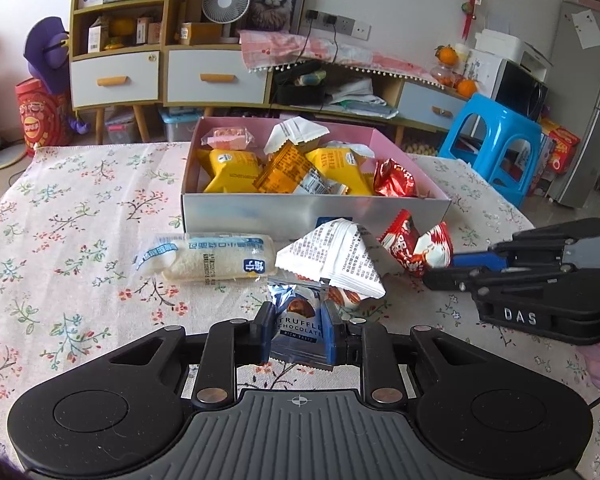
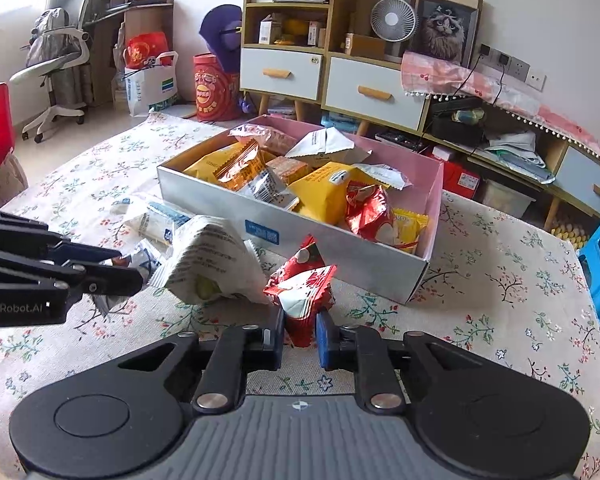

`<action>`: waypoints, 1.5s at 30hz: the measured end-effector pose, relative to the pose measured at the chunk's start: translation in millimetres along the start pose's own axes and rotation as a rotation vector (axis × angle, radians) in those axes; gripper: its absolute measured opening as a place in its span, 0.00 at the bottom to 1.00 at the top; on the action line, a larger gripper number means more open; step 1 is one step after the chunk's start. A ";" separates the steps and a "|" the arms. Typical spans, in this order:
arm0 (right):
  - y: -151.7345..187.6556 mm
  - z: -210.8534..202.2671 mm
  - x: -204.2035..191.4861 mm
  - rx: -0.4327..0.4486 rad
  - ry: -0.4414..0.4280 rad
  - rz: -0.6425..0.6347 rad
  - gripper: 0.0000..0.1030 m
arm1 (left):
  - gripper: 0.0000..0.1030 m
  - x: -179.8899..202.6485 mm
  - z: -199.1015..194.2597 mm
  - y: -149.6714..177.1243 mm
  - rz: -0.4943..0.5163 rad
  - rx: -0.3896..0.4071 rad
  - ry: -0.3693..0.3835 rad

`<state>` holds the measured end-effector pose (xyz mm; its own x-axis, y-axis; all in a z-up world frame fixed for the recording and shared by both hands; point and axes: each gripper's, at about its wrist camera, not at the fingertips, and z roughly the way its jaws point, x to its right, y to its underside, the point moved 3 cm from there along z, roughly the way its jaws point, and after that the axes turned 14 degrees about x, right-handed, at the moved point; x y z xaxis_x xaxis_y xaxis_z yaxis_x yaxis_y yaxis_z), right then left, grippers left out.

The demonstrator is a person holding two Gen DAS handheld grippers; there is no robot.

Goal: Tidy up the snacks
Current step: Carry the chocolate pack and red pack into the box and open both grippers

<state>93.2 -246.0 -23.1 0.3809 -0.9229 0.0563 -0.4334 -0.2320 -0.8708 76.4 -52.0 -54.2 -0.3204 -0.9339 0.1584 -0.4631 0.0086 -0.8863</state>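
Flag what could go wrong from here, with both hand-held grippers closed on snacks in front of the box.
1. The left hand-held gripper holds the chocolate packet while the white packet overlaps its top; lifting may drag that one along.
2. The right hand-held gripper pinches only the red packet's lower corner, so it could slip.
3. The box is already heaped; added packets may slide off.

Black left gripper (image 1: 300, 334), blue pads; right gripper (image 2: 300, 330) lettered "DAS".
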 end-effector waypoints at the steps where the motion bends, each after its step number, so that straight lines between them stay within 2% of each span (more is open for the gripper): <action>1: 1.3 0.8 -0.9 -0.012 -0.012 0.002 0.05 | 0.21 -0.8 0.1 0.6 0.000 -0.005 -0.002; 3: 4.4 1.6 -1.7 -0.030 -0.013 0.018 0.13 | 0.21 -0.5 0.9 2.0 0.001 -0.016 -0.006; 5: 6.7 3.0 -2.2 -0.048 -0.015 0.039 0.37 | 0.21 -0.4 1.8 3.4 0.001 -0.024 -0.009; 7: 6.0 3.5 -2.9 -0.044 -0.012 0.048 0.44 | 0.21 -0.1 2.8 4.2 0.003 -0.029 -0.010; 11: 4.4 11.3 0.2 -0.053 0.025 0.060 0.50 | 0.21 0.0 5.3 6.3 0.005 -0.037 -0.014; 16: -0.9 23.7 6.7 -0.041 0.071 0.049 0.50 | 0.21 0.9 7.9 9.4 0.011 -0.051 -0.013; 19: -3.5 30.8 8.6 -0.033 0.078 0.029 0.47 | 0.21 0.4 10.3 10.2 0.011 -0.059 -0.016; 24: -3.0 38.7 6.1 -0.033 0.058 -0.012 0.28 | 0.21 -1.7 11.3 10.7 0.010 -0.066 -0.020; 36: -10.4 16.0 6.1 -0.007 0.046 -0.002 0.27 | 0.21 -6.6 -1.5 -6.5 -0.002 -0.023 -0.005; 45: -34.9 -4.1 16.7 0.073 0.059 0.062 0.27 | 0.21 -8.2 -4.7 -39.1 -0.037 0.056 0.001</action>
<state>111.4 -254.5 10.2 0.3053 -0.9518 0.0281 -0.3935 -0.1530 -0.9065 93.2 -43.0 -18.8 -0.3044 -0.9330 0.1921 -0.4280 -0.0462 -0.9026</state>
